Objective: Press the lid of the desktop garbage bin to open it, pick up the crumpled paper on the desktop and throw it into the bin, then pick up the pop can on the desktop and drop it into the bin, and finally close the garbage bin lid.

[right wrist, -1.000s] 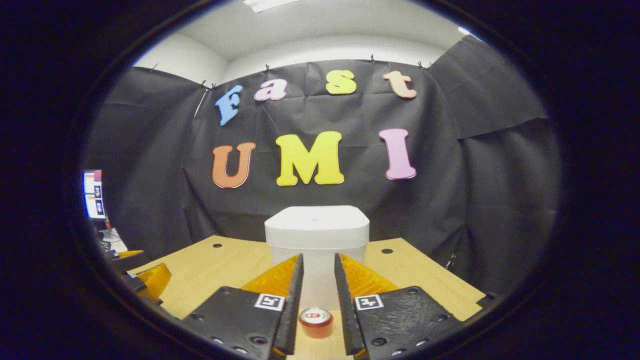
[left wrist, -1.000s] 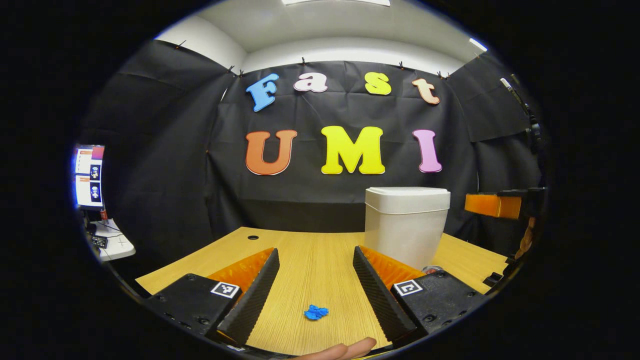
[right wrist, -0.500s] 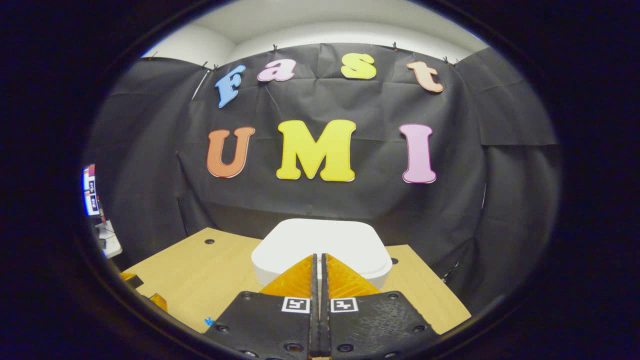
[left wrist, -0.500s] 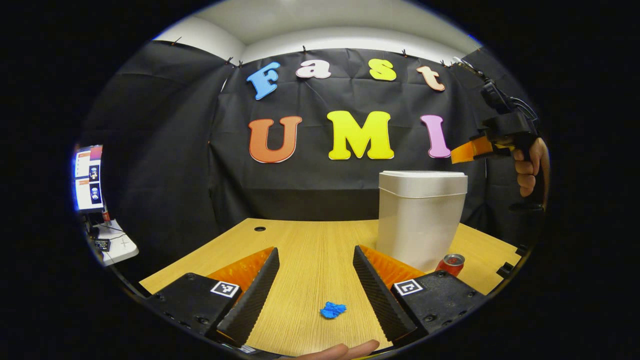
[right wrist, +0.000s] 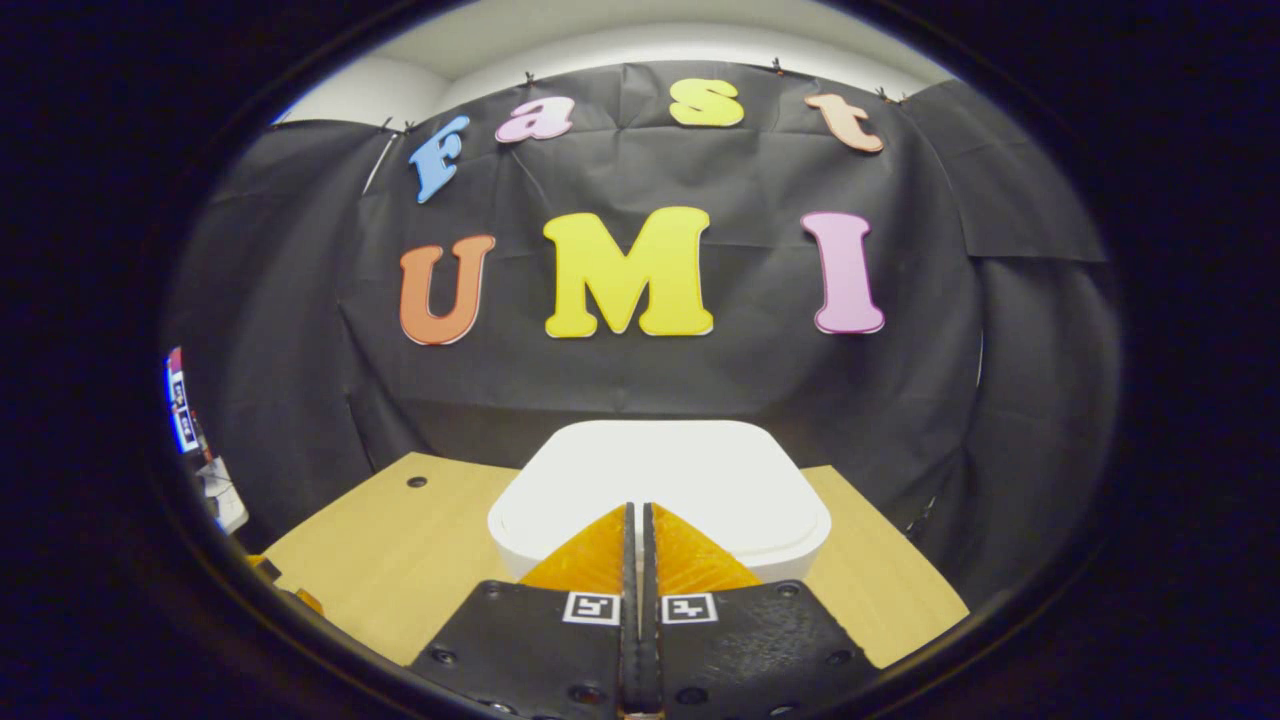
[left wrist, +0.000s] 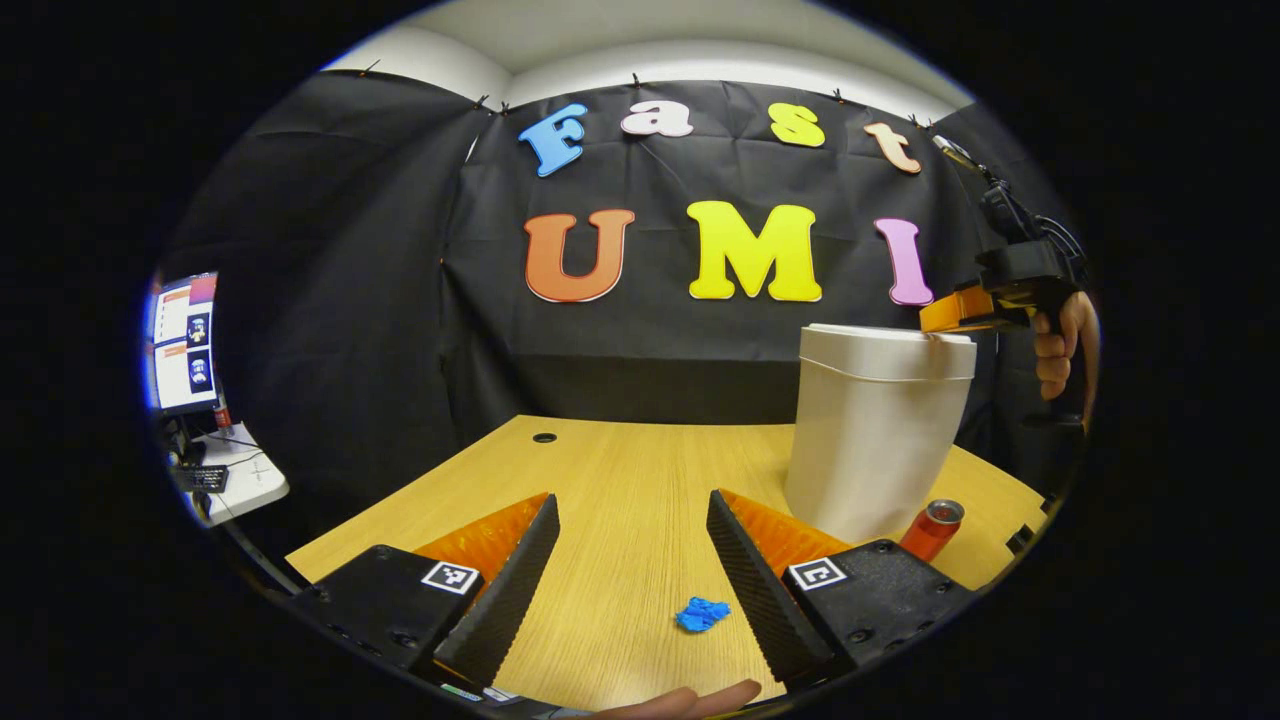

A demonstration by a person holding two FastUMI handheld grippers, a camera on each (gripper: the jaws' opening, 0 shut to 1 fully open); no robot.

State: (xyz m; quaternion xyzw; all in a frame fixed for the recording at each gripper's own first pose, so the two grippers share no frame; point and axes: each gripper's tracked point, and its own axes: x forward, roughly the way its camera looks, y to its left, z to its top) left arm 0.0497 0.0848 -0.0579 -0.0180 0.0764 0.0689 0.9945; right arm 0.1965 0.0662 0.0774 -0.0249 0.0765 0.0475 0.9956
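Right gripper [right wrist: 635,515] now lower, onto bin lid [right wrist: 700,470].

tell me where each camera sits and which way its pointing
Left gripper view: low over the desk, facing the back wall; its own open left claw, with the blue paper between its fingers, plus a fingertip at the bottom.
Right gripper view: above the bin lid, looking down and forward; its own shut right claw.
Shared: the white bin, desk and wall; the left gripper view also catches the right claw at the lid.
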